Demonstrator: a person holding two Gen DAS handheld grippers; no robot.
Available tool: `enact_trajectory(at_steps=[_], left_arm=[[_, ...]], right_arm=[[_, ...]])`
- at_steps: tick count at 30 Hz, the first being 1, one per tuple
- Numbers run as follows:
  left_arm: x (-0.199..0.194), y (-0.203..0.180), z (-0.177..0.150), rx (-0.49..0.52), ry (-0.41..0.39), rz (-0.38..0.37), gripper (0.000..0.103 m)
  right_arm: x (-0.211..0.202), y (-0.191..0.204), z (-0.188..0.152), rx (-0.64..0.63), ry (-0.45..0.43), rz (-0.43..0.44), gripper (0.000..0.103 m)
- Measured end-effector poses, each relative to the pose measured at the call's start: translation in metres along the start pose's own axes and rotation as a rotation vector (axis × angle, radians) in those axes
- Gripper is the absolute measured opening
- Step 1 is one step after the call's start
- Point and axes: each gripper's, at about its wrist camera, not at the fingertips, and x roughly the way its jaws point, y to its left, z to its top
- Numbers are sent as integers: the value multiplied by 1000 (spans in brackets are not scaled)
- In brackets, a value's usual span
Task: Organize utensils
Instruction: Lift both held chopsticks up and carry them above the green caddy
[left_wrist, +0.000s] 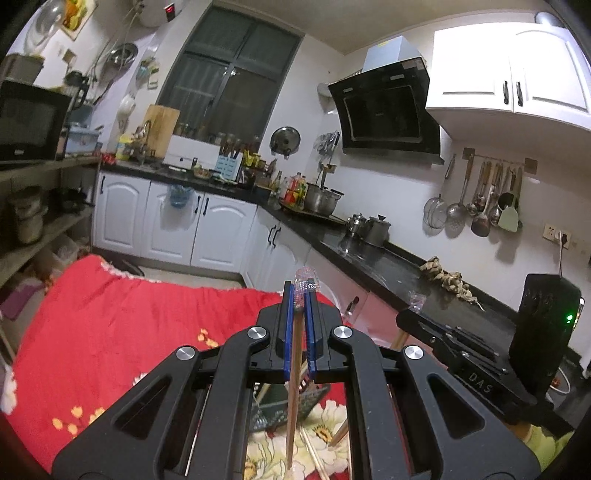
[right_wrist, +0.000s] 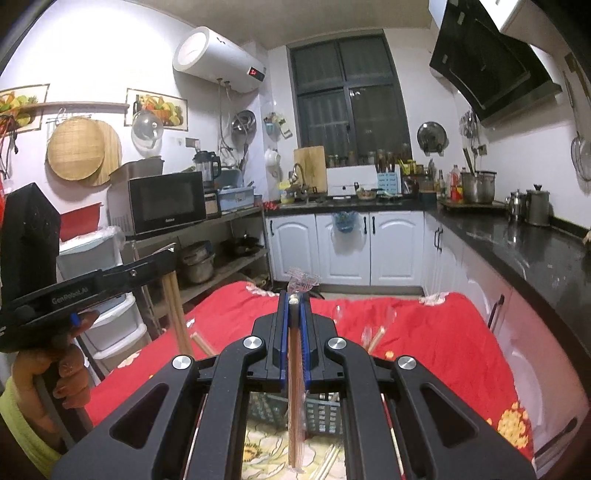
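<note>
My left gripper (left_wrist: 300, 291) is shut on a pair of wrapped chopsticks (left_wrist: 294, 387), held upright with the clear wrapper end above the fingertips. My right gripper (right_wrist: 294, 299) is shut on another pair of wrapped chopsticks (right_wrist: 294, 391), also upright. Both hang over a grey slotted basket (right_wrist: 321, 413) on the red flowered cloth (right_wrist: 436, 343); the basket also shows in the left wrist view (left_wrist: 275, 411). More chopsticks (right_wrist: 376, 338) lie loose on the cloth. The left gripper with its chopsticks shows at the left of the right wrist view (right_wrist: 173, 254). The right gripper shows in the left wrist view (left_wrist: 413, 314).
A black kitchen counter (left_wrist: 373, 258) with pots runs along the right. White cabinets (right_wrist: 343, 247) stand beyond the cloth. A shelf with a microwave (right_wrist: 162, 203) and plastic drawers (right_wrist: 110, 325) stands at the left.
</note>
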Motion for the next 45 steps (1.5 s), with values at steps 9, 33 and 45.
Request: enact_trajectory(at_steps=[9,33,45], left_arm=[[9,-16,15,68,-47,38,3],[49,-8,37,134,-110,139,3],[68,7,16,133,-86,169,3]], right_arm=[[0,-2,33,-21,-103,15,6],[27,-12,53,-79,-217,-43,6],[42,-15,32,-66,-181,-48,6]])
